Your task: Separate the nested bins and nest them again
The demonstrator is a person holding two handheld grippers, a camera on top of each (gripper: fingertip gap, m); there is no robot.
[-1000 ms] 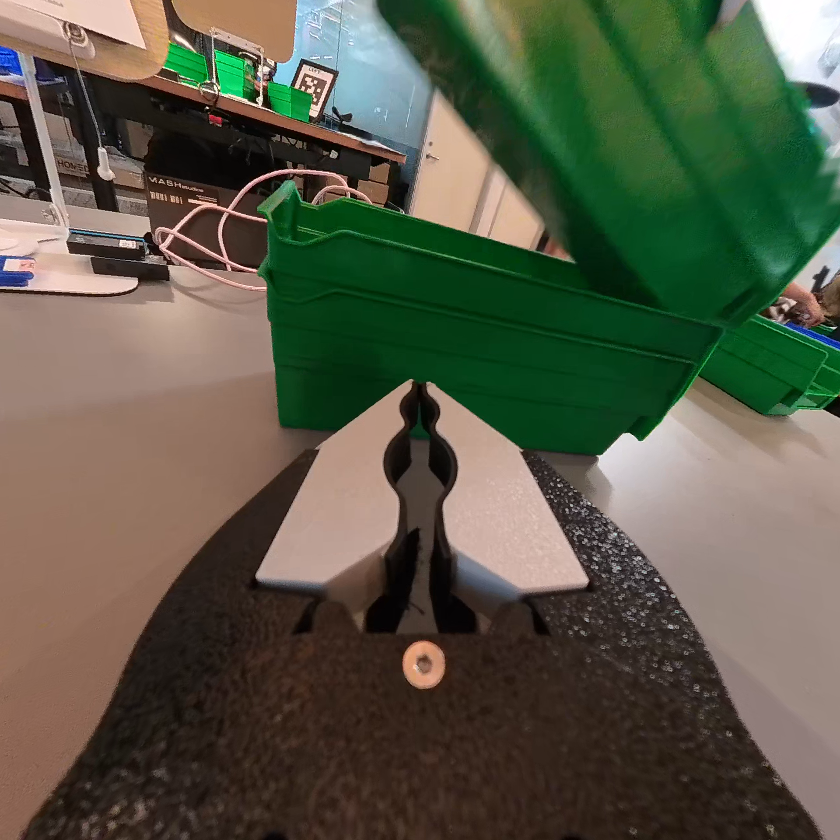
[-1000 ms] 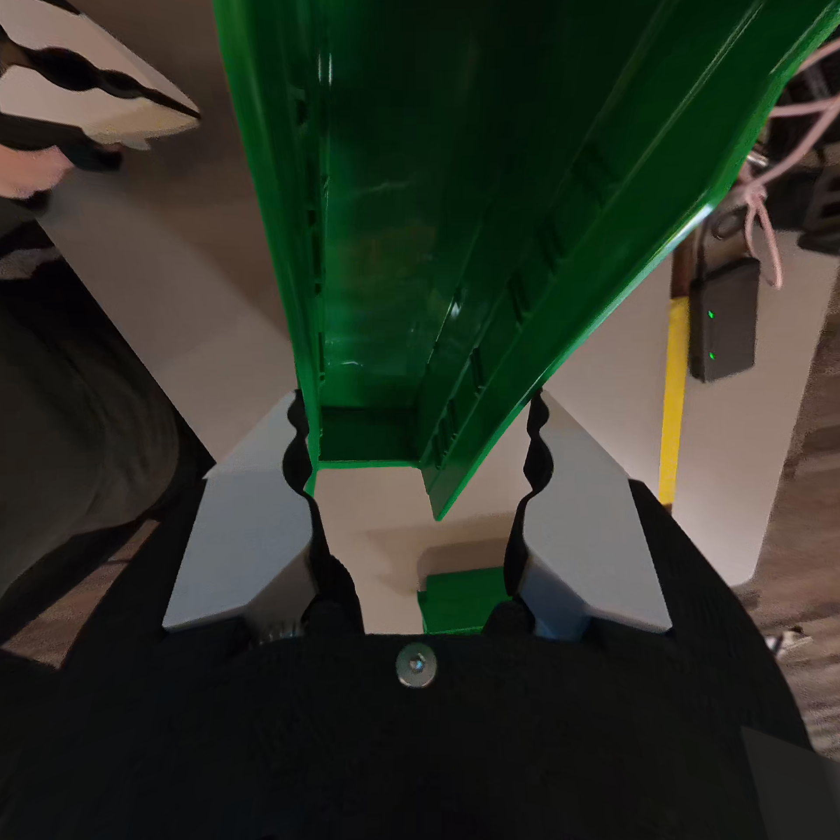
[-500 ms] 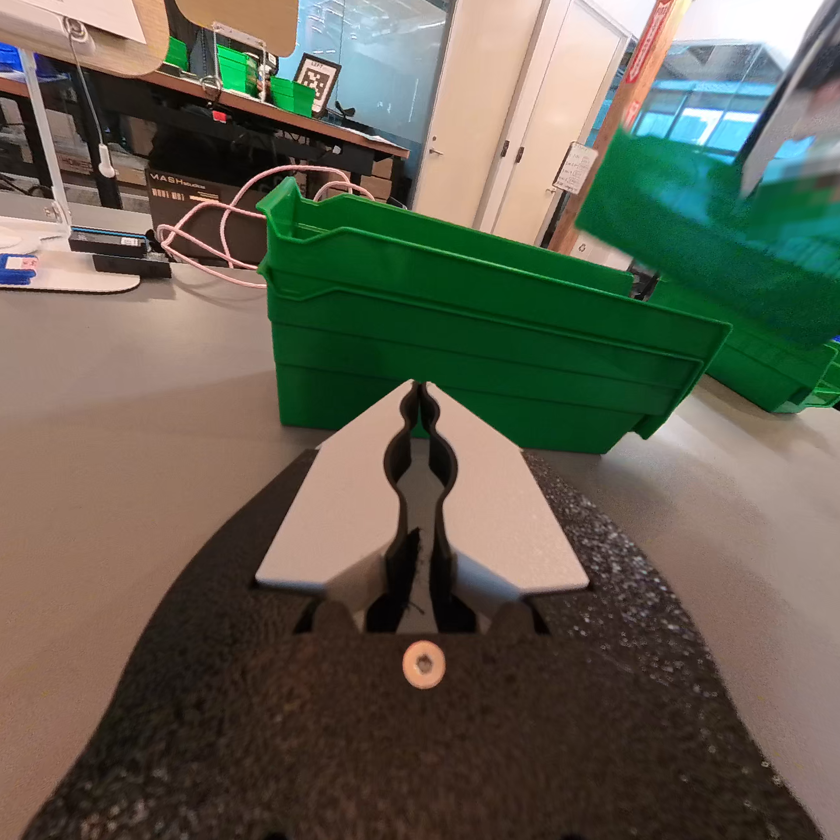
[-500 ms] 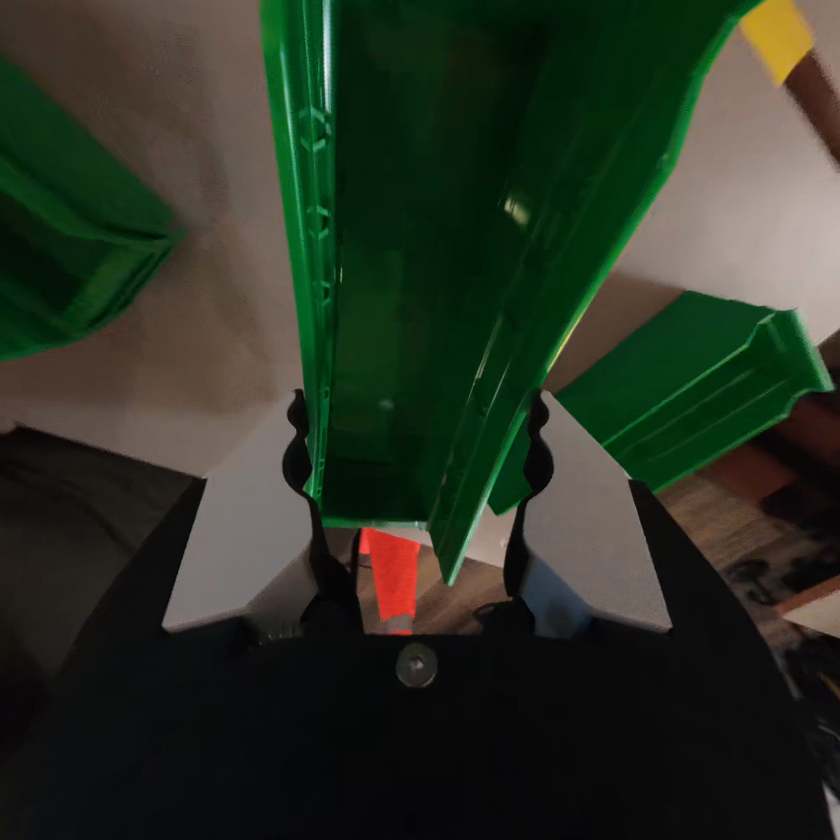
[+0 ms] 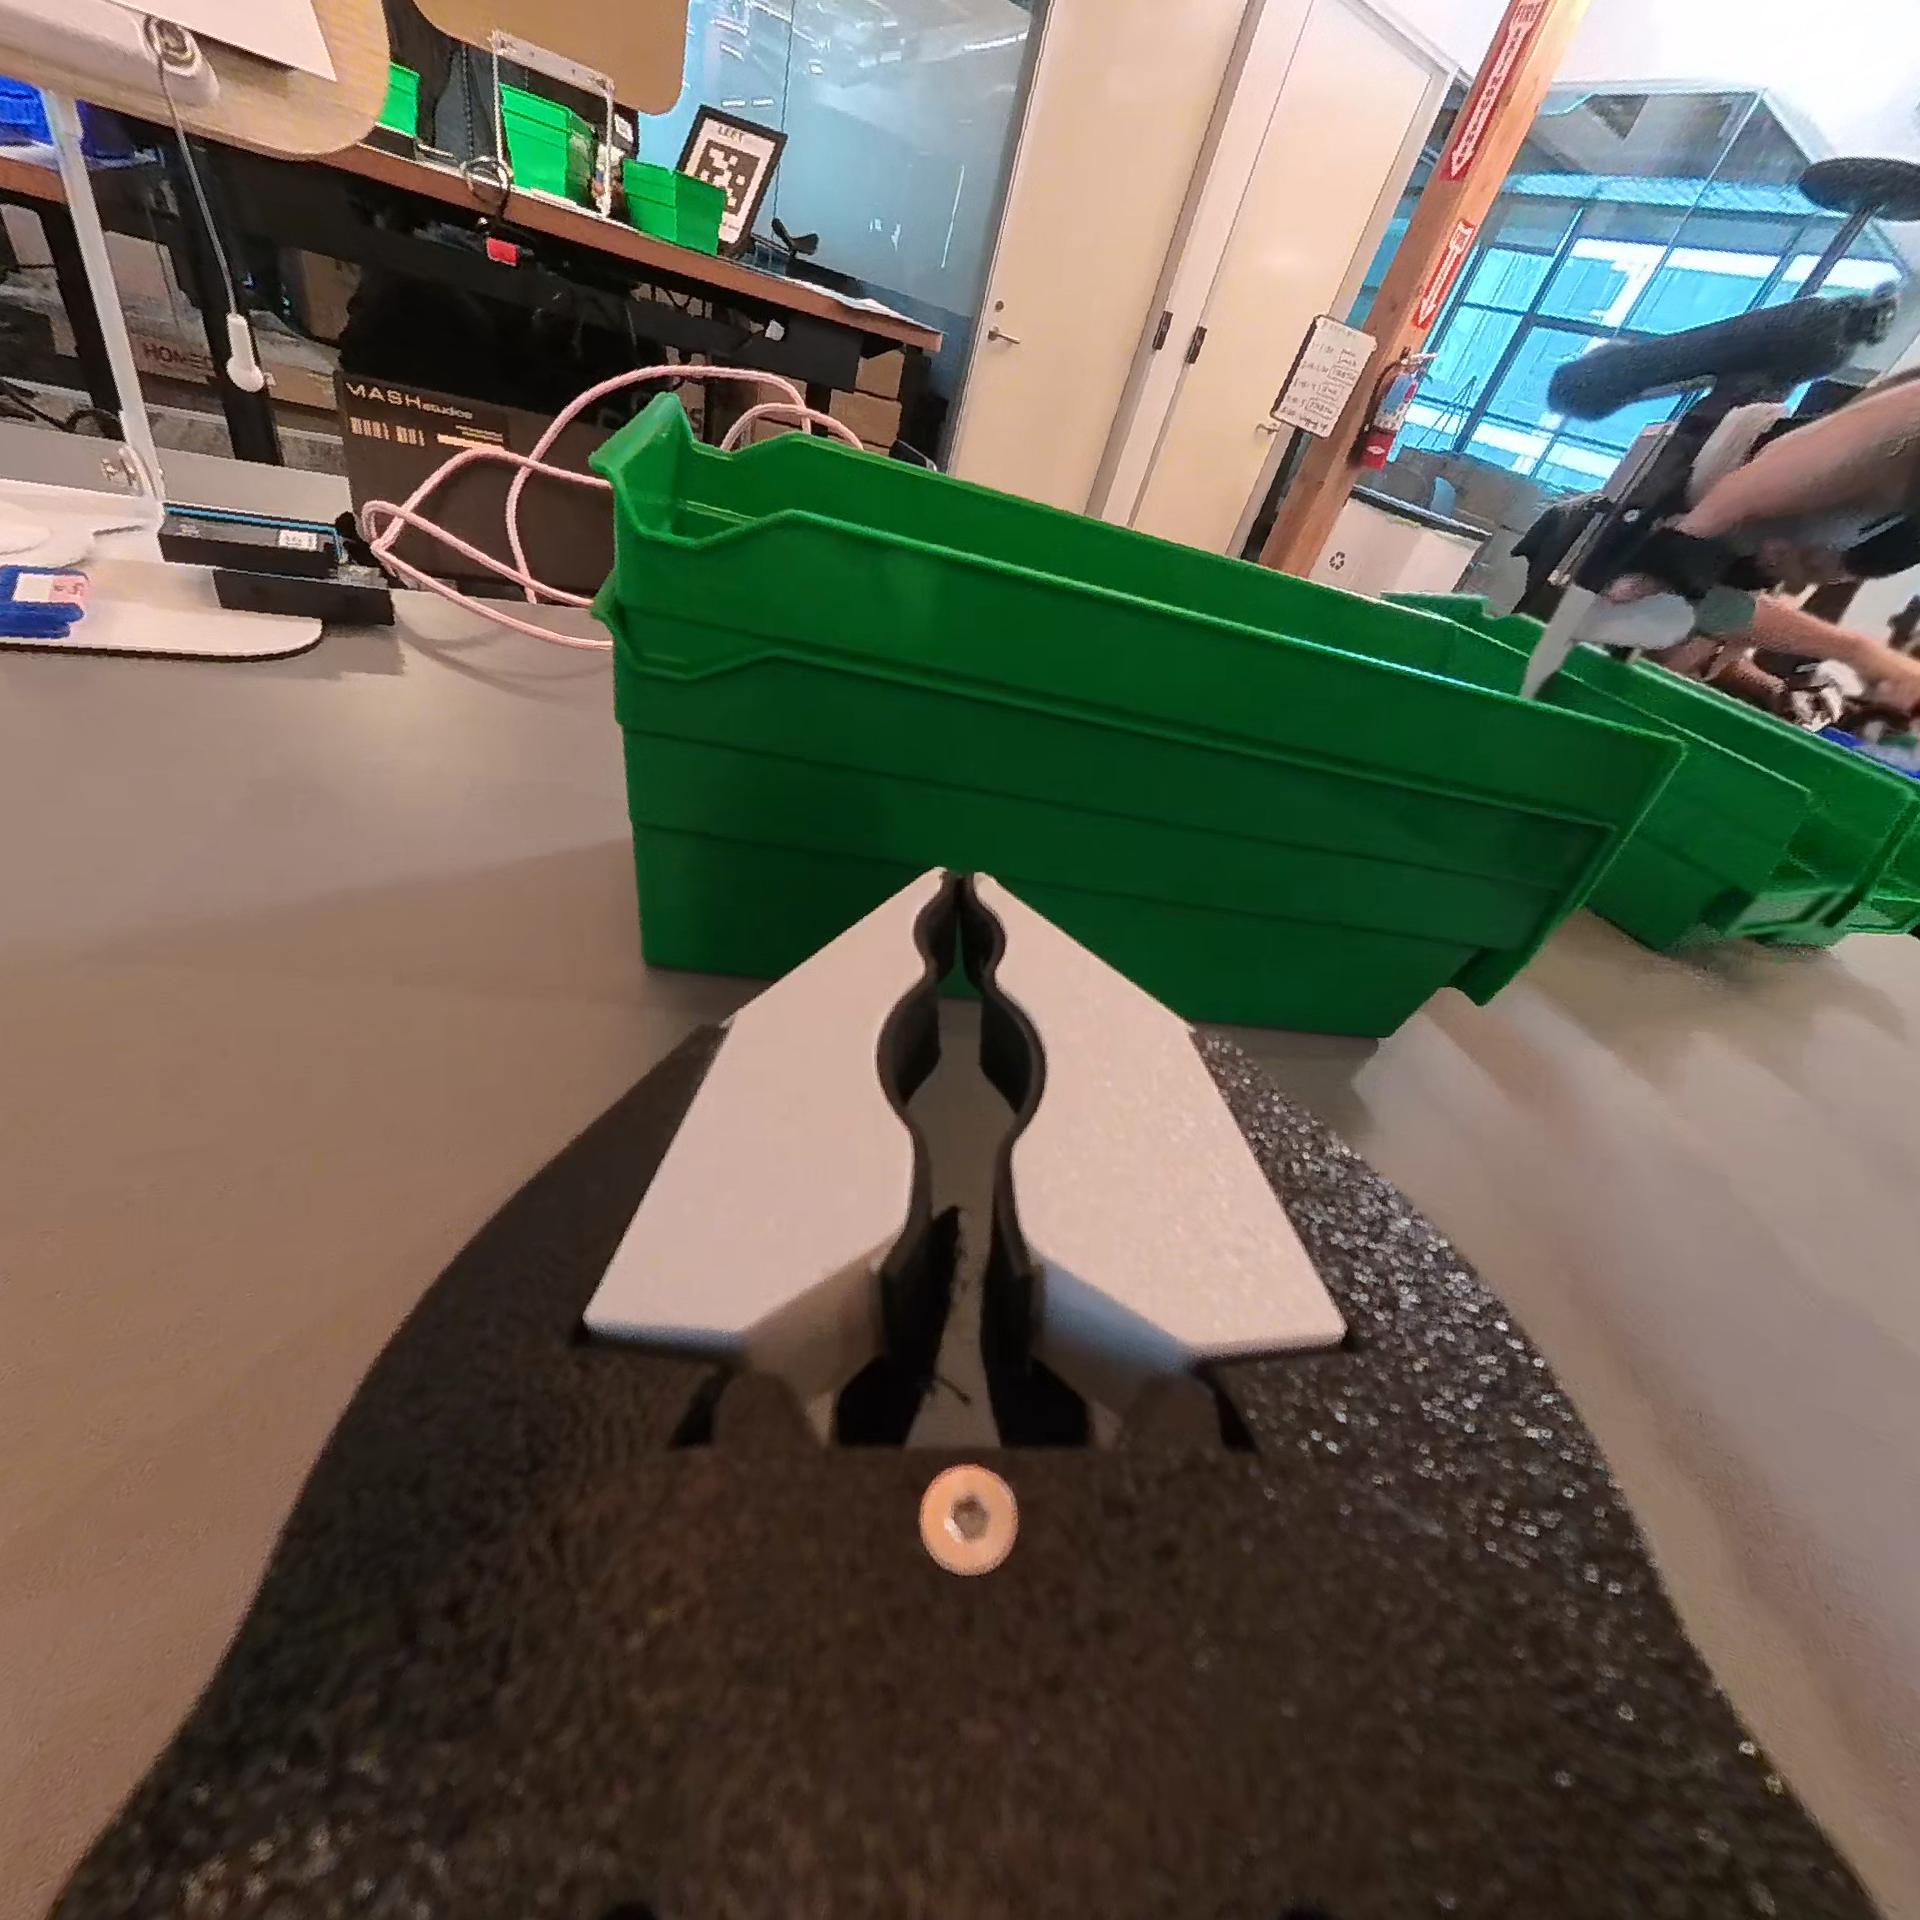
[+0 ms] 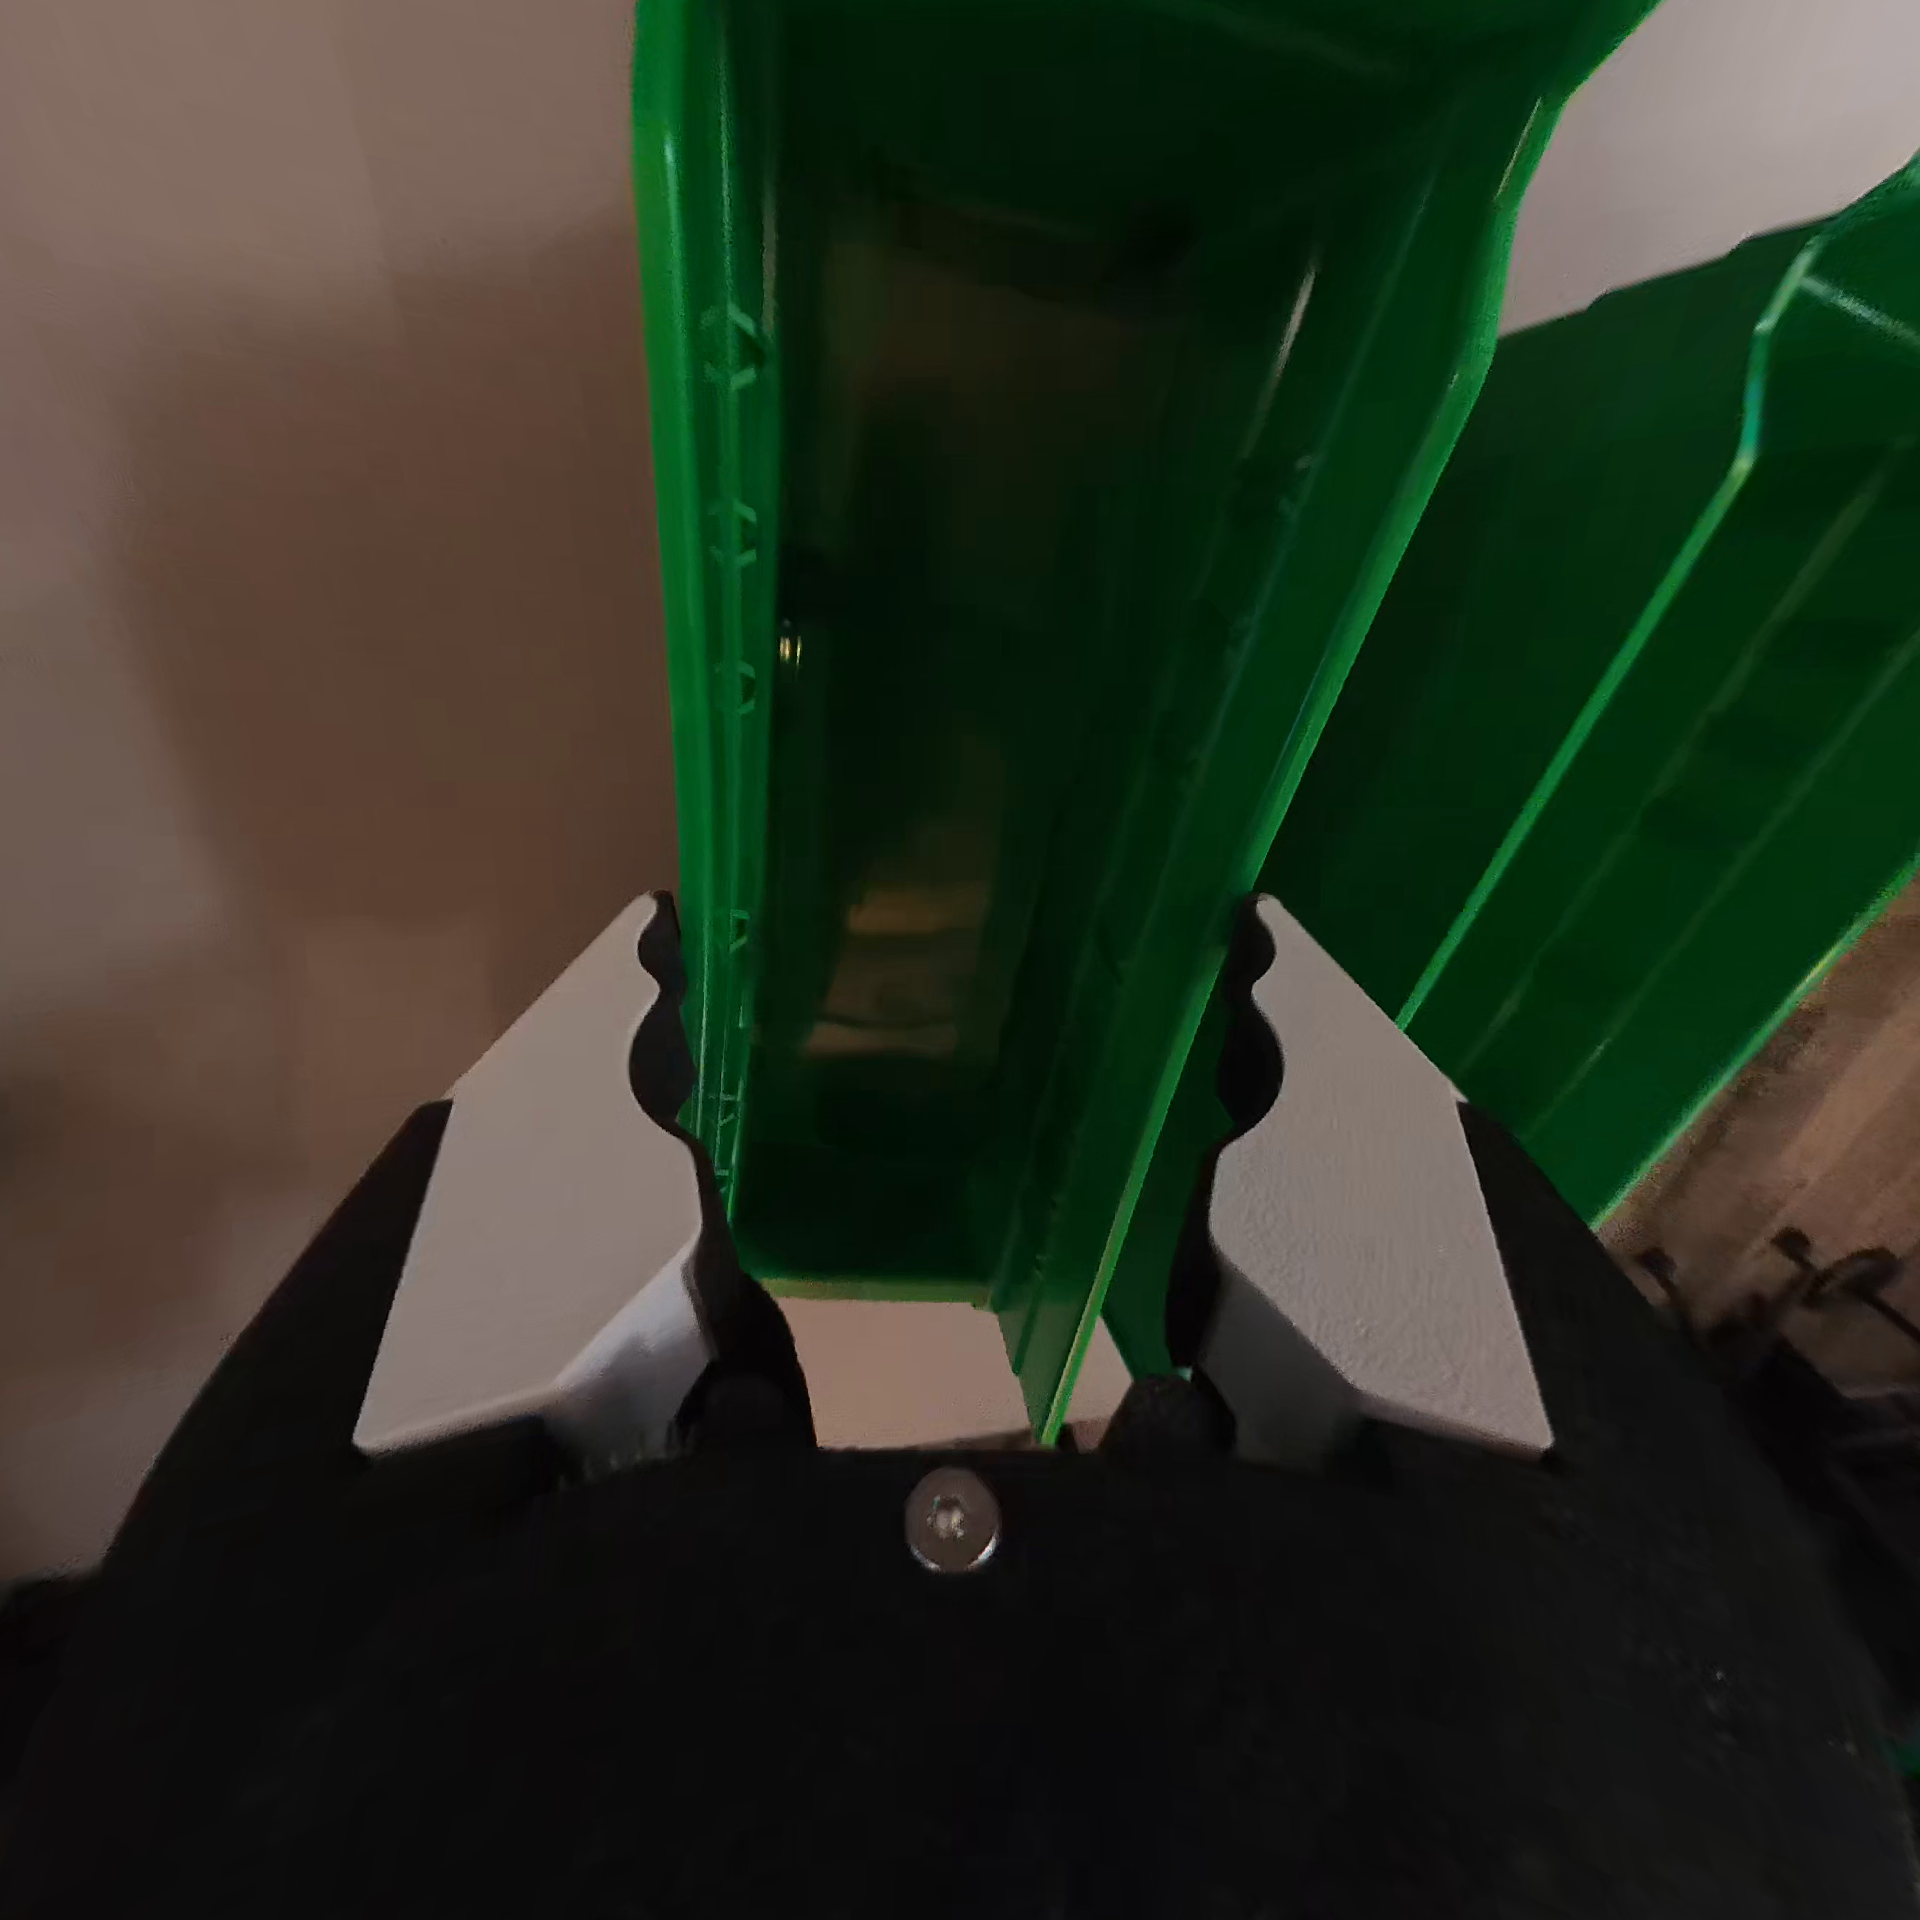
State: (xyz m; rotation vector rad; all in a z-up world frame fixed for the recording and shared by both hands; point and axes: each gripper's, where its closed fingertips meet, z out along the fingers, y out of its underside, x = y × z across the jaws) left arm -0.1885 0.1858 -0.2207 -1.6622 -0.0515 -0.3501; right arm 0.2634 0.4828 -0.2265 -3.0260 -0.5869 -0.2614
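Up close, the left gripper (image 5: 961, 894) has its two grey fingers (image 5: 790, 1153) pressed together at the tips, holding nothing, and it hangs low over the grey table (image 5: 260, 935). Just past the fingertips sits the stack of nested green bins (image 5: 1091, 748), resting on the table with its long side toward the left gripper; the rims of the nested bins show as stepped green edges one above another. Behind the stack, a looped pink cable (image 5: 499, 520) lies at its far left corner, and beyond that a dark cardboard box (image 5: 426, 447) stands under a wooden bench. To the right of the stack, more green bins (image 5: 1766, 831) lie on the table, and above them the right gripper (image 5: 1558, 644) shows small and blurred, gripped by a person's hand (image 5: 1766, 488)

In the right wrist view, the right gripper (image 6: 951, 1039) has its fingers (image 6: 540, 1164) spread wide around the end of a single green bin (image 6: 1039, 520). The bin's left wall touches the left finger's black pad; whether the right finger presses the bin's right rim is hard to tell. The bin runs away from the fingers, open side to the camera, with the table surface (image 6: 312, 520) behind it. Right of the held bin lies another green bin (image 6: 1662, 675), close beside it
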